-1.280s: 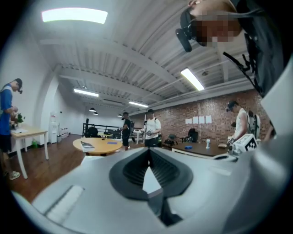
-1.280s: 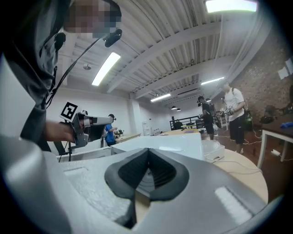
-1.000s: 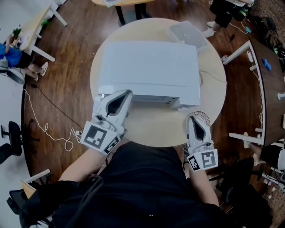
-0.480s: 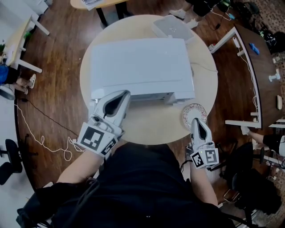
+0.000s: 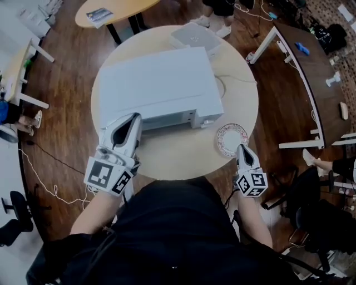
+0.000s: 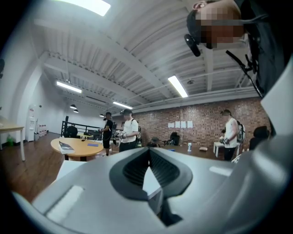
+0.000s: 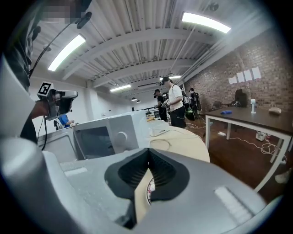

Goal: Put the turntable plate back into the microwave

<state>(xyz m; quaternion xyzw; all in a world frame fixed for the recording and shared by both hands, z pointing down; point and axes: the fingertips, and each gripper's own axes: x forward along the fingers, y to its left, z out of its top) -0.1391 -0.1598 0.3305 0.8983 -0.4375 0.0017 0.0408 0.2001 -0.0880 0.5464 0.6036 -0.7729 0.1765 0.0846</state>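
Note:
The white microwave (image 5: 156, 89) stands on the round table (image 5: 183, 158). Its windowed front and knob (image 7: 121, 136) show in the right gripper view. The patterned turntable plate (image 5: 232, 139) lies flat on the table, right of the microwave's front. My right gripper (image 5: 241, 148) is shut and holds nothing, its tip at the plate's near rim. Under its closed tips (image 7: 148, 150) a strip of the plate (image 7: 149, 189) shows. My left gripper (image 5: 135, 117) is level at the microwave's front left corner, and its jaws (image 6: 148, 149) meet at the tip. Whether it touches the microwave I cannot tell.
A flat white box (image 5: 194, 38) sits at the table's far edge, and a thin cable (image 5: 222, 89) runs beside the microwave. A dark table (image 5: 311, 61) stands to the right and an oval wooden table (image 5: 111, 11) behind. Several people (image 6: 130, 132) stand in the room.
My right gripper has come down and back, so more of the plate shows ahead of its tip. The left gripper stays at the microwave's corner. The head view has shifted.

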